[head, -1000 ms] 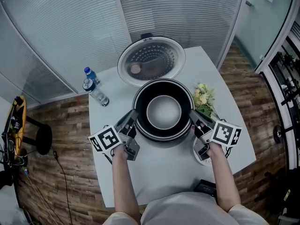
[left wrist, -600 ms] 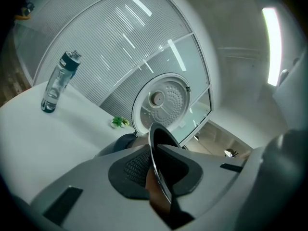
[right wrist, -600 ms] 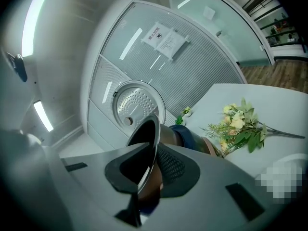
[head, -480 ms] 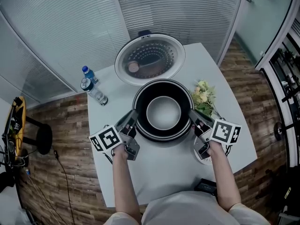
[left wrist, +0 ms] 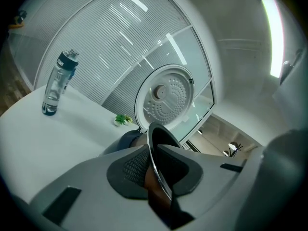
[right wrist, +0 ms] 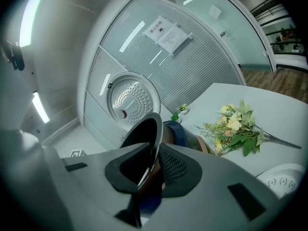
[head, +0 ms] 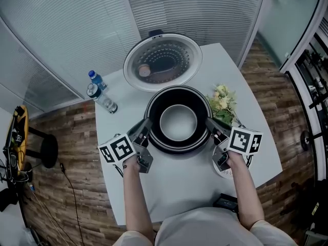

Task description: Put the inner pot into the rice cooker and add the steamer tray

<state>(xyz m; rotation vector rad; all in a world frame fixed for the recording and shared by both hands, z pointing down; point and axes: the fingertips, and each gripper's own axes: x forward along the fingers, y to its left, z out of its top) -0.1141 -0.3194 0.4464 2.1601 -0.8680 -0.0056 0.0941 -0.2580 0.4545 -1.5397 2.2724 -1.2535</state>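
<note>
The black inner pot (head: pixel 178 121) with a grey bottom sits in or just over the round rice cooker body (head: pixel 177 148); I cannot tell if it rests in it. My left gripper (head: pixel 147 129) is shut on the pot's left rim (left wrist: pixel 156 150). My right gripper (head: pixel 210 127) is shut on its right rim (right wrist: pixel 150 138). The cooker's lid (head: pixel 163 62) stands open behind the pot, its perforated inner plate facing me. A white round piece (head: pixel 224 170), perhaps the steamer tray, lies on the table under my right hand.
A water bottle (head: pixel 101 97) stands at the table's left edge. A bunch of flowers (head: pixel 221 106) lies right of the cooker. A dark flat object (head: pixel 225 204) lies at the table's near edge. Glass partition walls stand behind the white table (head: pixel 179 188).
Both grippers keep their grip on the pot's rim. Only the head view has shifted a little; the pot's place over the cooker looks the same.
</note>
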